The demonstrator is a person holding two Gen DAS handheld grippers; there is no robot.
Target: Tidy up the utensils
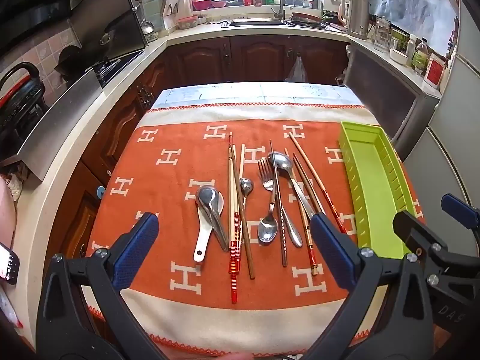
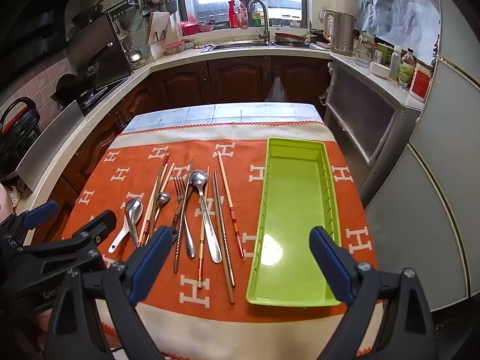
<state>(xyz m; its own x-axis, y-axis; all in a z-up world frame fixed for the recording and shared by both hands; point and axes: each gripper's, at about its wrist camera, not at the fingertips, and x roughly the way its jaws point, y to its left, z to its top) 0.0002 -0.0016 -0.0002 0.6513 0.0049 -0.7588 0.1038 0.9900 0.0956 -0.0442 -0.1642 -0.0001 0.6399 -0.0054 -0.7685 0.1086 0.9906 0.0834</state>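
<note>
Orange fleece blanket (image 1: 168, 198) with a woven pattern of white H shapes covers the counter before me, cream-bordered and edged in red zigzag stitching. On it the utensils lie loose in a rough row: a white ceramic soup spoon (image 1: 207, 225) with a polished steel ladle-shaped spoon (image 1: 210, 210) nested in its bowl, pale bamboo chopsticks (image 1: 232, 198) with red coiled grips, a small steel teaspoon (image 1: 246, 187), a four-tined steel fork (image 1: 267, 177), a twisted metal chopstick (image 1: 277, 204), a large glossy tablespoon (image 1: 285, 186), and further wooden chopsticks (image 1: 315, 180) fanned toward the right. Several of them cross or overlap one another.

Beside them on the right sits the long lime-green plastic tray (image 2: 300, 162), smooth-bottomed, glossy, with ribbed slots along its right wall; nothing lies inside.

My left gripper (image 1: 234, 249) hangs over the utensils with its textured blue pads spread wide, holding nothing. My right gripper (image 2: 240, 264) hovers above the tray's near end, its jaws equally wide apart and empty.
</note>
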